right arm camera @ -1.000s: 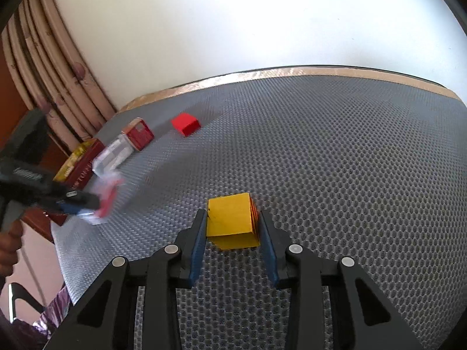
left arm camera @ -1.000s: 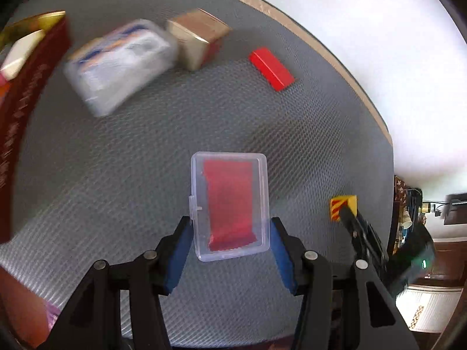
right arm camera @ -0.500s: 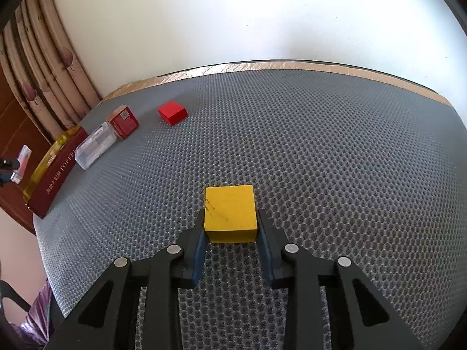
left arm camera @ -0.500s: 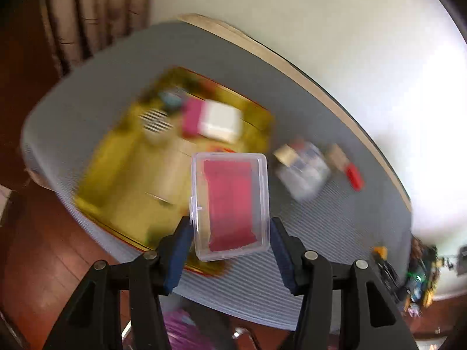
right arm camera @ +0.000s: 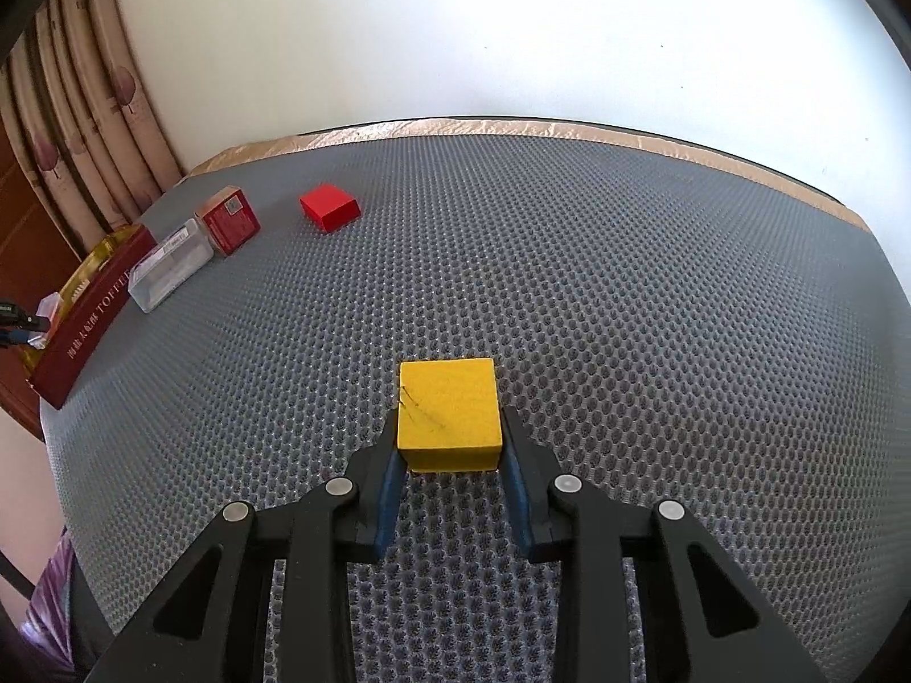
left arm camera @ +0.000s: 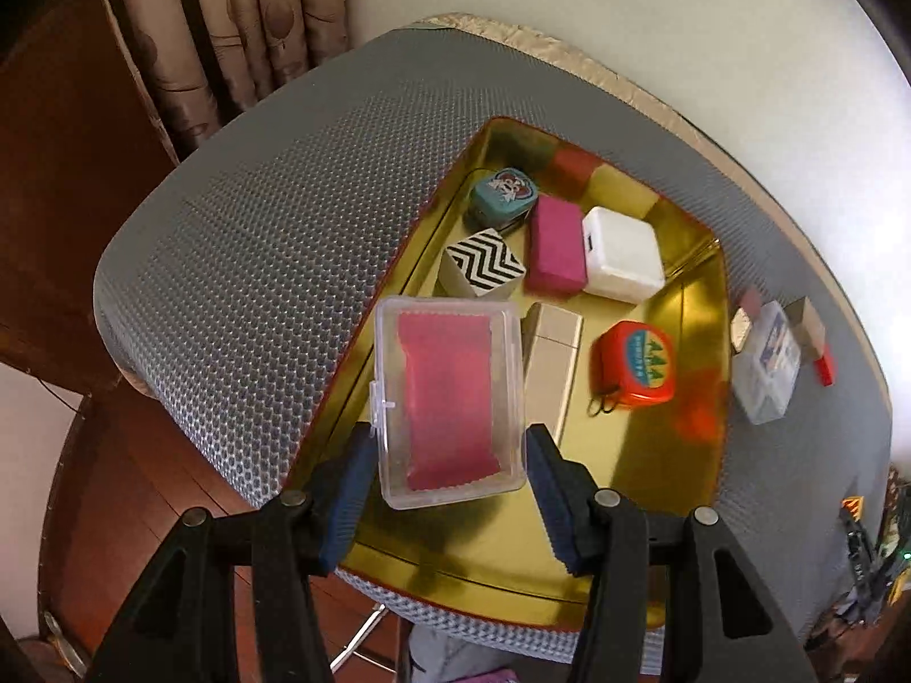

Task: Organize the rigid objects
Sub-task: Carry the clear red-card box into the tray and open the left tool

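While the gold tray [left arm camera: 697, 307] at the table's [right arm camera: 626, 284] left end is already holding six things, among them a white box [left arm camera: 623, 253], a magenta block [left arm camera: 555, 245], a zigzag-patterned cube [left arm camera: 484, 267] and a red tape measure [left arm camera: 635, 364], we are holding two more pieces. Our left tongs [left arm camera: 452, 475] are clamping a clear plastic case [left arm camera: 450, 398] with a red insert and holding it above the tray's near left side, so we judge it is about to be set down there. Our right tongs [right arm camera: 450, 458] are pinching a yellow block [right arm camera: 448, 412] that seems to be resting on the grey mesh, well apart from the tray. We are counting three things left out on the table: a red block [right arm camera: 330, 206], a red carton [right arm camera: 228, 220] and a clear box [right arm camera: 171, 272] just beside the tray. So we judge the job well past halfway, with five pieces left to go in.
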Available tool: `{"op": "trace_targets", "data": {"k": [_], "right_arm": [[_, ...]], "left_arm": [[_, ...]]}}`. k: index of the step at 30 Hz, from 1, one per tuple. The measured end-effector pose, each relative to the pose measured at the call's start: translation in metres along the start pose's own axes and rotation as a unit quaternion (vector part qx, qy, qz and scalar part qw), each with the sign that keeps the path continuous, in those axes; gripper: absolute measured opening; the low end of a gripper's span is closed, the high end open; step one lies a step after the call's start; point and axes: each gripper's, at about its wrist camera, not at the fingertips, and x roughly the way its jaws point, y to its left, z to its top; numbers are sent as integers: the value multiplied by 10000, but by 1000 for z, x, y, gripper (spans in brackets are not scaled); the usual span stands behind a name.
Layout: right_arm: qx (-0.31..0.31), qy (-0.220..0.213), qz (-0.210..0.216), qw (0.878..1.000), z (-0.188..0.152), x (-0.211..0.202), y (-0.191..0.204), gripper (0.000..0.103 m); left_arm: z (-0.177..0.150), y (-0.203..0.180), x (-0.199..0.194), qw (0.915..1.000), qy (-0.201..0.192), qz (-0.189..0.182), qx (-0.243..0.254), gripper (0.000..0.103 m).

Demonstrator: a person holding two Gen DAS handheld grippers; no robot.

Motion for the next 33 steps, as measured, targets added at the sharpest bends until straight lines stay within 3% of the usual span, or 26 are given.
{"op": "trace_targets", "data": {"k": [4, 10, 14, 17, 20, 24, 33], "right_arm": [[5, 1, -23, 10000, 1, 2, 1, 29], [8, -3, -75, 10000, 0, 2, 2, 29], [92, 1, -107, 9999, 0, 2, 3, 30], [156, 14, -147, 9998, 0, 1, 5, 30], [255, 51, -102, 9996, -1, -1, 6, 29], [488, 109, 46, 9987, -2, -3, 6, 29], [1455, 331, 909, 9846, -3, -5, -1, 29]], "left_arm": [[-2, -2, 7, 9999, -60, 94, 85, 55], [-15, -14, 9, 9960, -387, 684, 437, 55], [-32, -29, -3, 9827, -900, 1398, 822, 55], [-43, -38, -13, 9681, -1227, 1941, 1003, 55], [-47, -39, -25, 9636, -1419, 2016, 1036, 55], [-50, -39, -42, 9643, -1526, 1910, 1020, 55], [-70, -51, -72, 9615, -1758, 1755, 1173, 55]]}}
